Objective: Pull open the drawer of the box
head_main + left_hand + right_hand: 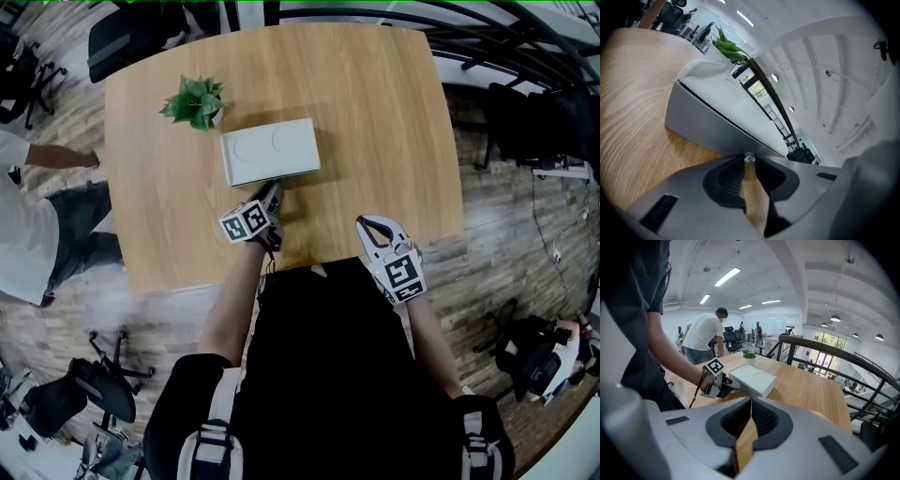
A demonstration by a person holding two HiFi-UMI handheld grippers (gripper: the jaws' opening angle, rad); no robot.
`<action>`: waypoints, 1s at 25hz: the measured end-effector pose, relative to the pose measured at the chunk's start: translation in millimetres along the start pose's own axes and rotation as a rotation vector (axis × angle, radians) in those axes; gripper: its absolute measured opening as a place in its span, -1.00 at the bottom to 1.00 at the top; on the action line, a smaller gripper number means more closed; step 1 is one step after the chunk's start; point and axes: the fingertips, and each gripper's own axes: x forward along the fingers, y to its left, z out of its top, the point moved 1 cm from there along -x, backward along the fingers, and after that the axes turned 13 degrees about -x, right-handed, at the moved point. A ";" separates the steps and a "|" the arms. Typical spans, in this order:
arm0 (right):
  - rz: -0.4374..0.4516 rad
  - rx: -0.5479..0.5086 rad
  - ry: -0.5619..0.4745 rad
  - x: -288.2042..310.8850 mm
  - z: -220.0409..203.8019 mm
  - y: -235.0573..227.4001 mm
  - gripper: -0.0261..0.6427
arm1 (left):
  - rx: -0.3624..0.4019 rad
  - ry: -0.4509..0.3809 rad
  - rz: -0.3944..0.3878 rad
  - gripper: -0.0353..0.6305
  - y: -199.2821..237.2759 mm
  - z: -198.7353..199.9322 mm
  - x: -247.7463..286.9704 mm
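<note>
- Head view: the white box (270, 151) lies mid-bench (375, 122). The left tongs (273, 194) touch its near face, and the right tongs (373, 223) hover at the bench edge.
- Left gripper view: the tongs pinch the drawer's small clear knob (749, 158).
- Right gripper view: the tongs are closed together and empty.

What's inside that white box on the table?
Hidden: the flat white rectangular box has its drawer seemingly shut, the left tongs pinching its small clear knob. Only two shallow round recesses on top show.

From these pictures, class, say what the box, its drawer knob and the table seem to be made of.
Box: likely plastic, matte pale grey, smooth moulded top with round recesses. Knob: clear, glassy; plastic or glass, can't tell. Table: wood or wood-look laminate, visible grain, satin.
</note>
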 end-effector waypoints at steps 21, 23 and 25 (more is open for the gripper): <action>0.001 -0.019 -0.013 -5.1 -0.8 13.3 -0.84 | -0.048 0.018 -0.016 -0.64 -2.3 -23.8 -13.3; -0.001 -0.007 -0.014 -4.9 0.1 14.6 -0.84 | -0.050 0.018 -0.018 -0.64 -1.9 -25.9 -14.8; -0.001 -0.006 -0.016 -4.9 -0.3 16.0 -0.84 | -0.049 0.021 -0.019 -0.64 -1.2 -28.8 -16.6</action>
